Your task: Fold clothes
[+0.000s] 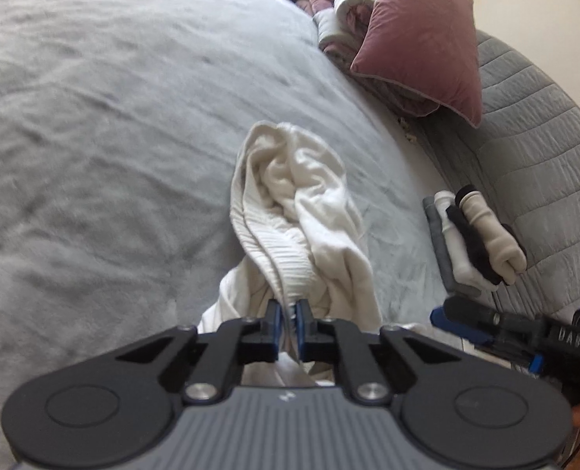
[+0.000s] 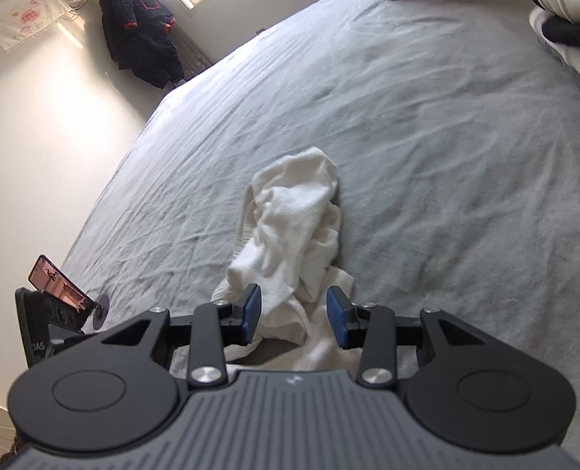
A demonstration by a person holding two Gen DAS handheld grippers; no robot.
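Pinching the white garment's (image 1: pixel 290 211) ribbed hem, the left claw (image 1: pixel 288 319) is clamped shut; the right claw (image 2: pixel 293 313), marked "DAB", gapes over it.

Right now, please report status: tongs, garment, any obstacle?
Left tongs shut on white garment hem. Right tongs open, straddling the cloth. Garment crumpled on bed. Nothing in the way.

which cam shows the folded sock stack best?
Left wrist view: the folded sock stack lies whole at the bed's right side, rolls distinguishable. Right wrist view catches only a cropped piece at its top right corner.
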